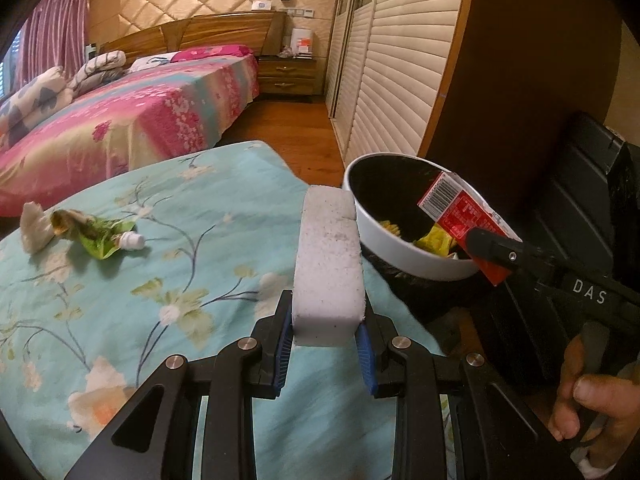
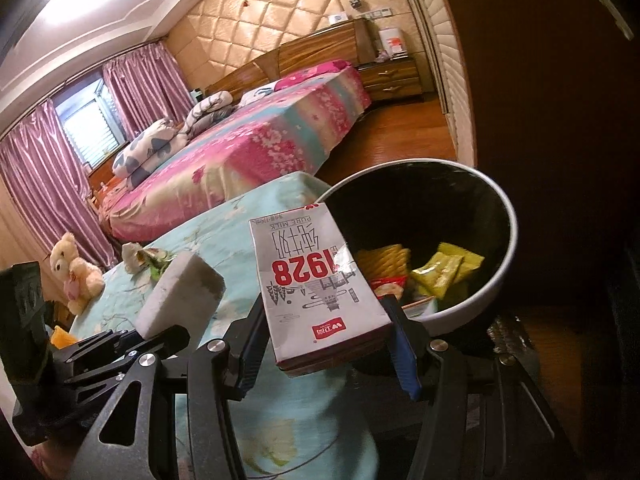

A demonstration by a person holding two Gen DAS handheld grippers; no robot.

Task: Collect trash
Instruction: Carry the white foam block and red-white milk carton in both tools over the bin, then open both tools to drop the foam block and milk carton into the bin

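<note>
- Left gripper [image 1: 325,344]: blue-padded fingers [image 1: 283,344] closed on the near end of a white foam block [image 1: 328,264]; the block stands out forward over the floral cloth.
- Right gripper [image 2: 326,354]: fingers closed on the sides of a milk carton [image 2: 316,292], printed "1928" and "PURE MILK"; the carton's far end reaches the near rim of the bin.
- Table cover [image 1: 192,248]: turquoise cloth with flower print, under both grippers.
- Trash bin [image 2: 500,276]: round, white outside, black liner; stands just right of the table's far right corner. Inside lie yellow and green wrappers [image 2: 444,272].
- Remaining trash, far left on the cloth: a crumpled green wrapper [image 1: 94,232], a small white cap [image 1: 132,241] touching it, a wad of white tissue [image 1: 34,224] on its left.
- Teddy bear [image 2: 74,270]: cream, at the cloth's left edge.
- Bed [image 1: 132,116]: pink floral spread, far beyond the table; wooden nightstand [image 1: 286,76] to its right.
</note>
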